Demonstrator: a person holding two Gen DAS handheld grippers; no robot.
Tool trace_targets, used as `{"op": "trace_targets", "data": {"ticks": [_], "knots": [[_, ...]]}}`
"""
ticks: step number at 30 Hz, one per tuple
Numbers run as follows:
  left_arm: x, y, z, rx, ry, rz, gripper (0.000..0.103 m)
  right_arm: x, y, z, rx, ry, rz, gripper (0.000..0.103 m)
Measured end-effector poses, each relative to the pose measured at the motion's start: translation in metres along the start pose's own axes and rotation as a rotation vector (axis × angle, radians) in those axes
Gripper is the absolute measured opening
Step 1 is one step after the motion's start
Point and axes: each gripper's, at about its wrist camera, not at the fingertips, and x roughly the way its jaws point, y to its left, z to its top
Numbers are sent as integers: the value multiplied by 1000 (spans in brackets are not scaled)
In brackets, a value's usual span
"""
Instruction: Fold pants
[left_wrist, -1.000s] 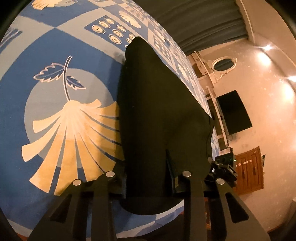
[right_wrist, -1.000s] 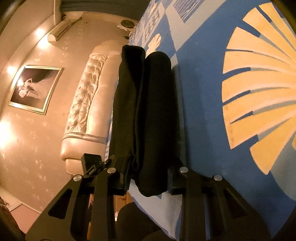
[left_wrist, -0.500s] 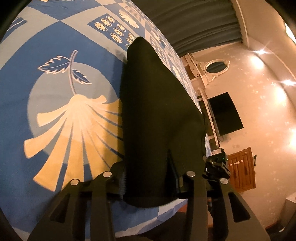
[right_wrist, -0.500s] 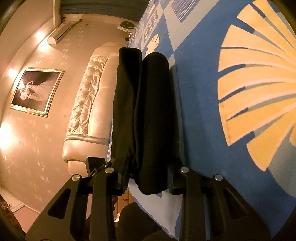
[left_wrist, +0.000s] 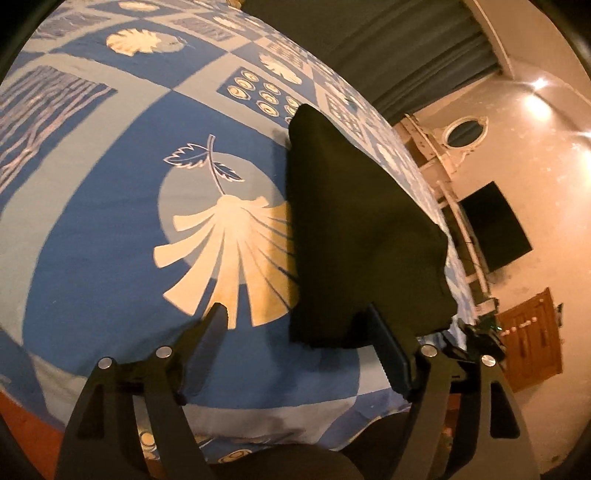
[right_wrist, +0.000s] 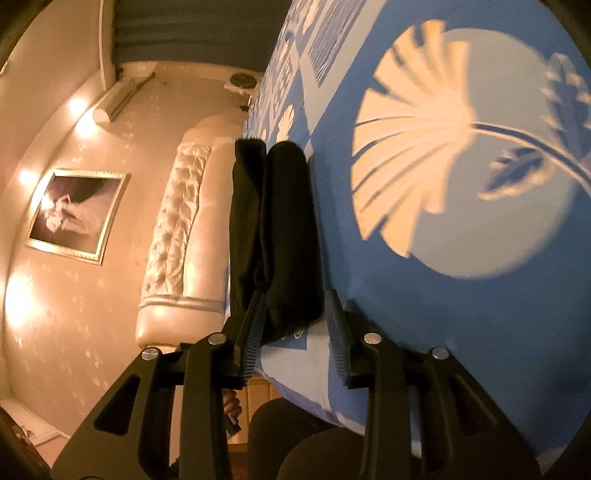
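Folded pants lie on the bed; both tools are letting go.

A second ago both tools clamped the black pants (left_wrist: 354, 236); now the left tool (left_wrist: 295, 332) has spread wide and its jaws are opening, one finger (left_wrist: 207, 347) over bare bedspread (left_wrist: 92, 206), the other at the pants' near edge, neither pressing the cloth. The right tool (right_wrist: 293, 325) has drawn back; its jaws are opening slightly, a little apart, with the end of the folded pants (right_wrist: 284, 236) between them and its pads off the fabric. The pants lie folded on the blue patterned bedspread (right_wrist: 461, 302) near the bed's edge. The left view alone shows the pants' broad top, a dark screen (left_wrist: 495, 225) and a wooden door (left_wrist: 532, 343); the right view alone shows their layered side, a tufted headboard (right_wrist: 177, 229) and a framed picture (right_wrist: 74, 214).
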Motion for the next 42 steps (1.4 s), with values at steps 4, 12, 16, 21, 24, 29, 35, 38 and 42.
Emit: {"op": "trace_targets", "data": {"ticks": [4,12,16,21,24,29,35,38,42], "knots": [[-1,-6,-4,40,-11,77,77,-7,-6,-5,9,-18,6,33],[-2,-8,-4,45,-12,137,81,-11,-8,-16,26,-19,10,36],[-1,-6,-6,42,-15,142,83,-9,-8,-22,27,-11,6,36],[-1,-5,-7,37,-20,135,85,-5,-4,-27,16,-8,-23,37],[-1,-4,-9,43,-30,134,85,-1,3,-30,-3,-15,-50,44],[-2,-10,-11,64,-49,177,86,8,24,-37,-74,-36,-143,60],[-11,-39,-11,172,-90,317,86,26,62,-60,-263,-86,-386,64],[-20,-57,-11,221,-118,354,86,43,86,-75,-388,-63,-507,72],[-33,-82,-8,231,-147,373,86,61,122,-94,-556,-15,-584,75]]}}
